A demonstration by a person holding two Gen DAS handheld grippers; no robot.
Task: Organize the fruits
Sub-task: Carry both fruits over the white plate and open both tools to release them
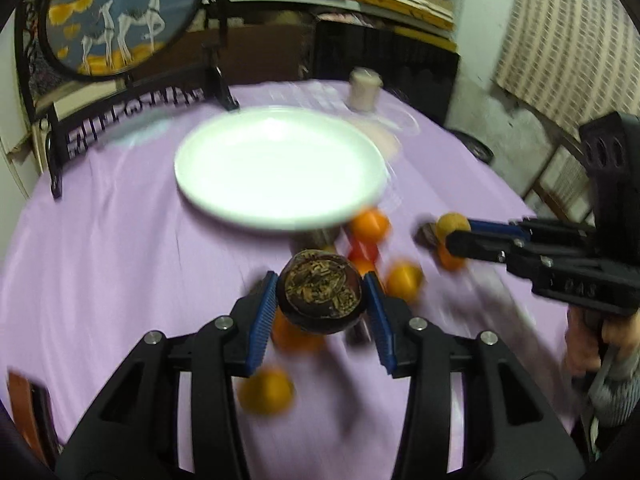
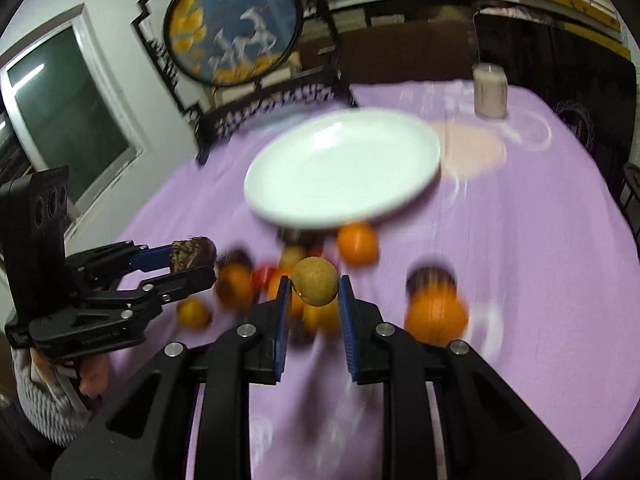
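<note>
Landmark: white plate (image 1: 280,168), empty, on the purple tablecloth (image 1: 100,260); all places below are given from it.
Left tongs (image 1: 320,300): closed about halfway on a dark round fruit (image 1: 320,292), blue pads (image 1: 262,320) pressing its two sides; held in the air on the near side of the plate.
Right tongs (image 2: 314,286): closed to a narrow gap on a small tan fruit (image 2: 315,286), held at its widest part; also in the air, near side of the plate.
Loose fruit: oranges (image 2: 357,243) just at the plate's near rim; more oranges, a red piece and dark ones are scattered nearer the camera, blurred.
Dark fruit, handling: looks like a hard shell with a rough brown top; probably light, rigid, unlikely to bruise. The side grip at the widest band seems sound.
Tan fruit, handling: small, dull skin, likely light and firm; round, so it may roll once released on the plate.
Oranges, handling: smooth, springy peel, heavier; best taken across the middle with moderate squeeze.
Risk: the plate is shallow and round fruit could run off its rim.
</note>
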